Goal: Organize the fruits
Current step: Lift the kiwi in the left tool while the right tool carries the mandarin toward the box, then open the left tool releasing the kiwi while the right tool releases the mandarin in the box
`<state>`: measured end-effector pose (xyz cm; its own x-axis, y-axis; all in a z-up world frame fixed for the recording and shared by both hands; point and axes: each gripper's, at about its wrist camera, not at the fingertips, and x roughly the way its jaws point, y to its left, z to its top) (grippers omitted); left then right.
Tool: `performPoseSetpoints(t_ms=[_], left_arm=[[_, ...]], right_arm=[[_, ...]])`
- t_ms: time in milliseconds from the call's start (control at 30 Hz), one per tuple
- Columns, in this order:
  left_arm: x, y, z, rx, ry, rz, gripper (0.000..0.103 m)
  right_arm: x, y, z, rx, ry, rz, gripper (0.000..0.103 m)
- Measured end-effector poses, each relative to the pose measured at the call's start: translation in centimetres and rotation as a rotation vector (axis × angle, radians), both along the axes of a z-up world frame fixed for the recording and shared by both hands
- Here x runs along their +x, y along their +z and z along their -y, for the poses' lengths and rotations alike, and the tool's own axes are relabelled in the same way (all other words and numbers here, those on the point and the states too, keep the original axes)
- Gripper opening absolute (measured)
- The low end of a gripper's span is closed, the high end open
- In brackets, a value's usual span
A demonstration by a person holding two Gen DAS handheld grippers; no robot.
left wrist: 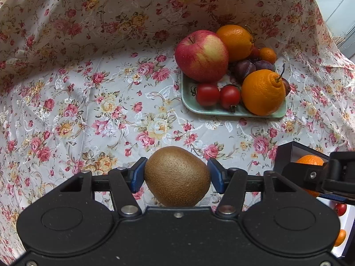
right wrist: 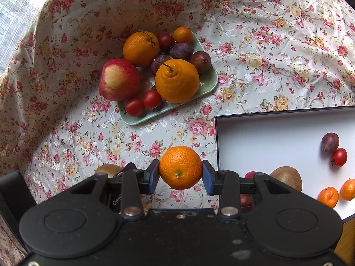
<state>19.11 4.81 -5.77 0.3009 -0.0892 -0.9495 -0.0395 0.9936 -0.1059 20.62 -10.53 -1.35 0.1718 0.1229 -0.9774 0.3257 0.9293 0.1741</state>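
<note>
A kiwi [left wrist: 177, 177] sits clamped between the blue pads of the left gripper [left wrist: 176, 176], held above the floral cloth [left wrist: 88, 102] that covers the table, while the right gripper [right wrist: 180, 175] holds a mandarin [right wrist: 180, 170] in its jaws just left of the box [right wrist: 266, 137]. The left jaws stand at middling width around the kiwi; the right jaws are narrower, pressed on the mandarin's sides. Beyond both lies a green tray [right wrist: 208, 84] crowded with an apple [right wrist: 119, 79], two large oranges [right wrist: 177, 79], a small mandarin, several plums [right wrist: 182, 50] and two tomatoes [right wrist: 143, 103]. The white-floored, dark-walled box already holds a second kiwi [right wrist: 286, 177], a plum, a tomato [right wrist: 339, 157] and two mandarins [right wrist: 328, 196], with more red fruit partly hidden behind the right gripper. The box's near wall stands between the mandarin and the open floor. The cloth rises in folds behind the tray.
</note>
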Motion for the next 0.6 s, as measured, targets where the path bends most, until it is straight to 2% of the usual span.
performPoseSetpoints(t_ms=[333,600], left_arm=[[-2.6,2.3,2.8,-0.018,-0.027,0.041,0.062],[-4.6,3.8,6.9,-0.036,-0.077,0.077,0.062]], right_arm=[[-3.0,0.6,3.3,-0.020,-0.052,0.009,0.041],[-6.2,0.4,7.2,-0.062,-0.098,0.001,0.041]])
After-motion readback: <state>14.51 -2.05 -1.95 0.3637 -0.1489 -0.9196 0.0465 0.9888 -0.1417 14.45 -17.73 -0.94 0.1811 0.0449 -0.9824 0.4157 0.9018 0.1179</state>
